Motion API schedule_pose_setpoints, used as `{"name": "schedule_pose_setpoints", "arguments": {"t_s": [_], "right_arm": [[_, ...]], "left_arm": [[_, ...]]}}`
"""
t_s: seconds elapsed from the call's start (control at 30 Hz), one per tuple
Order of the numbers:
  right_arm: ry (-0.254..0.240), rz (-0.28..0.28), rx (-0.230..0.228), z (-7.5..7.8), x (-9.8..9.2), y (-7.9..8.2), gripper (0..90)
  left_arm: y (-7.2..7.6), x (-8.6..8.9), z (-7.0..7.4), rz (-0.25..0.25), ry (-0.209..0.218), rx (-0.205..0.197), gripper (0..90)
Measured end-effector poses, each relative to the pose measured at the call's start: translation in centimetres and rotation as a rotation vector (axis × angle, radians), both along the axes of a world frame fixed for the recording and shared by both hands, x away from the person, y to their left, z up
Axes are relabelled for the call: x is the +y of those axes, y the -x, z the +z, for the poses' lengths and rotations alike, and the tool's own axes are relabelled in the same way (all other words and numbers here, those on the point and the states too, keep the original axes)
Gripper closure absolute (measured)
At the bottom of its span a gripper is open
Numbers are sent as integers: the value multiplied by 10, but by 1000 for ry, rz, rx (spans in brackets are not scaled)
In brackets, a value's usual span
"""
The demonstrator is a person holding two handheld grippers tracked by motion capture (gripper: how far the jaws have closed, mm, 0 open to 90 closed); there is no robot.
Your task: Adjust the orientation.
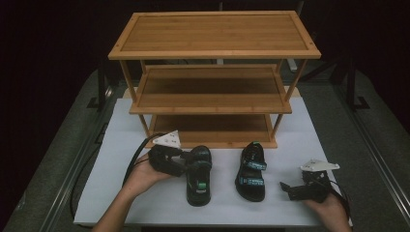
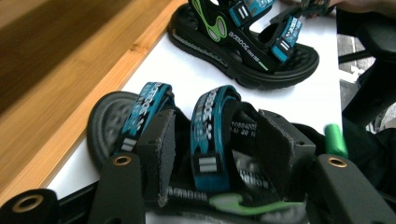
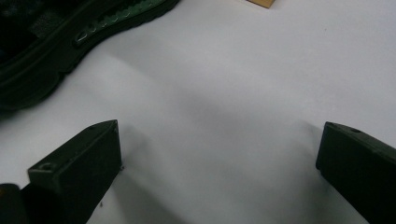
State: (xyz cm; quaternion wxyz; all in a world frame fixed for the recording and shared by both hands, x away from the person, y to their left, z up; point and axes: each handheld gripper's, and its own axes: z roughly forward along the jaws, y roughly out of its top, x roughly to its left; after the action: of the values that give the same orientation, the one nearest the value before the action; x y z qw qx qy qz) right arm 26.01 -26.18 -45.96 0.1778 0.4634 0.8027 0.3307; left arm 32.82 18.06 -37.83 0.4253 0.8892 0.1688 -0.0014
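Black jaws of the left tool straddle the left sandal's blue strap, spread and not pinching. The right tool gapes empty near the right sandal on the white counter. Closing off-centre could let the strap slip.

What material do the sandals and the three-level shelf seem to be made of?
The near sandal looks like black moulded rubber or foam with woven blue fabric straps: the sole is ribbed, the straps carry printed letters. The other sandal looks the same. The shelf seems to be bamboo or light wood, matte, with visible grain.
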Motion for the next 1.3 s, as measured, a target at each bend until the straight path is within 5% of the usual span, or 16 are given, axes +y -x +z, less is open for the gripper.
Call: {"name": "schedule_pose_setpoints", "arguments": {"t_s": [0.17, 0.23, 0.37, 0.63, 0.9, 0.93, 1.13, 1.3], "right_arm": [[0, 0, 0, 0, 0, 0, 0], [-1, 0, 0, 0, 0, 0, 0], [-1, 0, 0, 0, 0, 0, 0], [-1, 0, 0, 0, 0, 0, 0], [0, 0, 0, 0, 0, 0, 0], [-1, 0, 0, 0, 0, 0, 0], [0, 0, 1, 0, 0, 0, 0], [0, 0, 1, 0, 0, 0, 0]], "left_arm": [[-7, -15, -11, -23, -40, 21, 515], [-7, -18, -15, -39, -51, 25, 640], [-7, -17, -13, -36, -76, -10, 685], [-10, -6, -9, 14, -95, -61, 691], [-16, 0, -12, 8, -64, -23, 681], [-16, 0, -12, 14, -53, -21, 589], [-9, 14, -7, 50, -23, -14, 378], [0, 35, -1, 80, -25, -27, 312]]}}
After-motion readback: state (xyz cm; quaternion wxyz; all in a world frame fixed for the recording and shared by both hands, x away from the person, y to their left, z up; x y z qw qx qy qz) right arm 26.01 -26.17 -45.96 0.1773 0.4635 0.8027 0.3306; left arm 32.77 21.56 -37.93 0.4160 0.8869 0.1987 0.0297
